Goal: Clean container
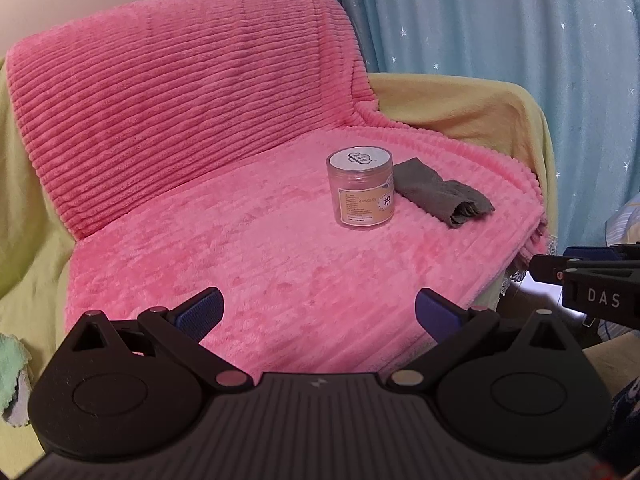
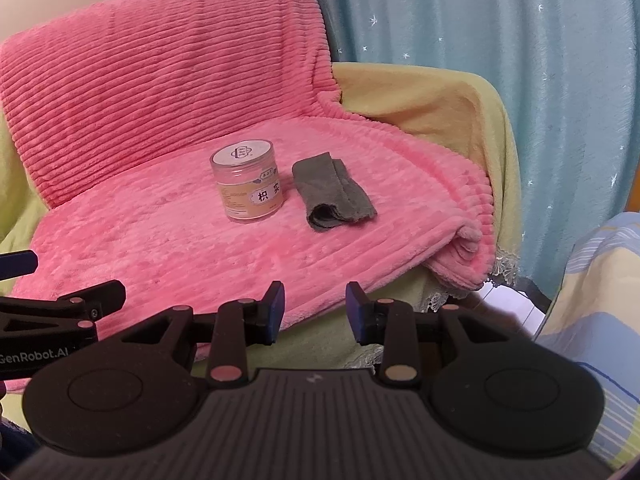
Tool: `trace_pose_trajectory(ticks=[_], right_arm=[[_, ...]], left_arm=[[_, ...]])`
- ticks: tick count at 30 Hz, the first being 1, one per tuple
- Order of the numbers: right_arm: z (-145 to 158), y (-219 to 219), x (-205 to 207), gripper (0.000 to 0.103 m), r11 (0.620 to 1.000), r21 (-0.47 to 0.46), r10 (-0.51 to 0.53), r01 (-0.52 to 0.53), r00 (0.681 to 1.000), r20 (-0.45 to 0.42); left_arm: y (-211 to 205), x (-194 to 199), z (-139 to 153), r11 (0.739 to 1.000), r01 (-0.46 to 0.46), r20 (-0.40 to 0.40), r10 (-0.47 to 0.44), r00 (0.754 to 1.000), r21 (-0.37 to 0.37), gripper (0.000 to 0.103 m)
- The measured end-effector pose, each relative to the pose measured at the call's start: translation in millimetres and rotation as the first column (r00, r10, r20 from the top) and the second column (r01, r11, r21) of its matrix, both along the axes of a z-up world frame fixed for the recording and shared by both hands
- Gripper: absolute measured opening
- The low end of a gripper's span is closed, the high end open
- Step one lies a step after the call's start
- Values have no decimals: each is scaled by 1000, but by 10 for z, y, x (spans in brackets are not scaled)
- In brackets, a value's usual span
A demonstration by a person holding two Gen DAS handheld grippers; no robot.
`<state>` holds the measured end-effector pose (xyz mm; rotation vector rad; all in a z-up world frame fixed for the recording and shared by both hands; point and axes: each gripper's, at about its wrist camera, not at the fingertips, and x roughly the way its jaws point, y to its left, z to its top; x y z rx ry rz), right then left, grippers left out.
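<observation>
1. Left wrist view: we see the container (image 1: 360,189), a clear lidded jar with an orange label, standing upright on the pink blanket (image 1: 248,248) that covers the chair seat. The folded grey cloth (image 1: 442,192) lies just to its right, close enough that we cannot tell whether they touch. Our left hand-held gripper (image 1: 319,312) hovers well short of both, its jaws spread wide and holding nothing.

2. Right wrist view: the jar (image 2: 248,186) and the cloth (image 2: 332,192) show apart here, a narrow strip of blanket between them. The right hand-held gripper (image 2: 315,312) hangs near the seat's front edge, jaws parted more narrowly than the left's and empty.

3. Judgement: jar lidded and cloth folded fits both a wipe yet to come and one finished, so we name no move.

4. If wiping is in hand, we would do it well by steadying the jar low on its wall, since plush fabric gives poor footing, and by pinching the cloth through all its folds so it does not unfurl.
</observation>
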<state>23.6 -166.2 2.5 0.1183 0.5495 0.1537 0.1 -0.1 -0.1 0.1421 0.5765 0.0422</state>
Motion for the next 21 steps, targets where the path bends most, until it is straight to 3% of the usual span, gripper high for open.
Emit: trace_pose_trajectory(ticks=[21], right_arm=[[-18, -37, 32, 31, 1000, 15, -12, 12, 1000, -9]], left_arm=[[-49, 7, -93, 999, 20, 9, -20, 1000, 29, 103]])
